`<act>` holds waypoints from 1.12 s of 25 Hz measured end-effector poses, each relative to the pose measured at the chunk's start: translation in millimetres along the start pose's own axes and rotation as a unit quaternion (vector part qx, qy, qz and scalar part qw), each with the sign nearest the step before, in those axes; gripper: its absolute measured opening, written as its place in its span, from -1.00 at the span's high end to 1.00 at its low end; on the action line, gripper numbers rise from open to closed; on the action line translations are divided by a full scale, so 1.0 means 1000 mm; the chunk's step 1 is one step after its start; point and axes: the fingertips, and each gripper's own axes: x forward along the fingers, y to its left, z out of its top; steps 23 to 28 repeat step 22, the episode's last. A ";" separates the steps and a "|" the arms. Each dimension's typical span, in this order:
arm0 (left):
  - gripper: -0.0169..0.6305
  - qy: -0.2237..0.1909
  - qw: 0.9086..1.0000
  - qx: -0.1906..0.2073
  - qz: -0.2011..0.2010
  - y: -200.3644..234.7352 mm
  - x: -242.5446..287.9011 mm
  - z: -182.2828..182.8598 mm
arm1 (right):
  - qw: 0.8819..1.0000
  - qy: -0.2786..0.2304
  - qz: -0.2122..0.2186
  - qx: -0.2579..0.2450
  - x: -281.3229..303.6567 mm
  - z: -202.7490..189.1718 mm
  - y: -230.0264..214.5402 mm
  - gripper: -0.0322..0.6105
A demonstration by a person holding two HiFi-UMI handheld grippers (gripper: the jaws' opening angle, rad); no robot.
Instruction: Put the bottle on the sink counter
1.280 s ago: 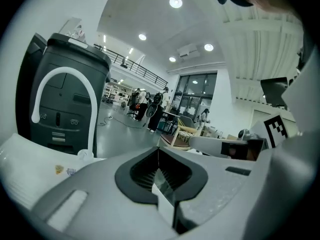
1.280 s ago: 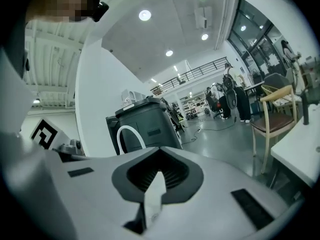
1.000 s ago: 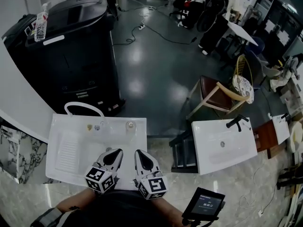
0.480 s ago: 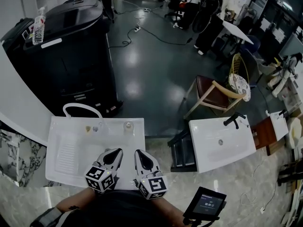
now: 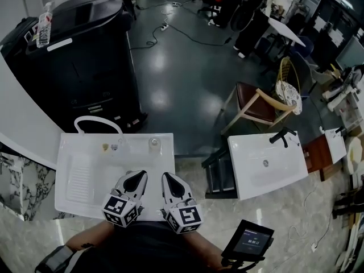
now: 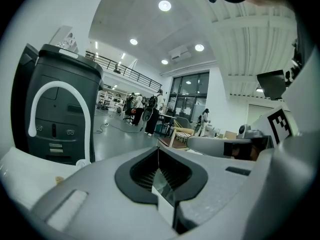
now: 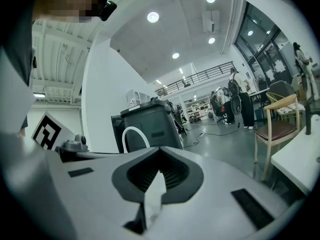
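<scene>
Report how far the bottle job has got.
Done: nothing. The bottle stands on top of the black machine, across the floor from the sink. In hand: nothing; the left gripper and right gripper are both shut and empty, above the sink's near edge. Left: go to the bottle, grip it, carry it over and set it on the sink's counter.
</scene>
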 end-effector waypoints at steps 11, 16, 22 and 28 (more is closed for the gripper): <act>0.94 0.001 1.000 -0.005 -0.001 0.005 0.002 -0.004 | 1.000 0.006 -0.011 0.010 0.003 -0.005 -0.004 0.91; 0.93 0.003 1.000 -0.006 -0.004 0.005 0.006 -0.006 | 1.000 0.010 -0.013 0.011 0.005 -0.008 -0.006 0.91; 0.94 0.013 1.000 -0.007 -0.008 0.005 0.011 -0.011 | 1.000 0.015 -0.013 0.012 0.008 -0.010 -0.009 0.91; 0.94 0.013 1.000 -0.007 -0.008 0.005 0.011 -0.011 | 1.000 0.015 -0.013 0.012 0.008 -0.010 -0.009 0.91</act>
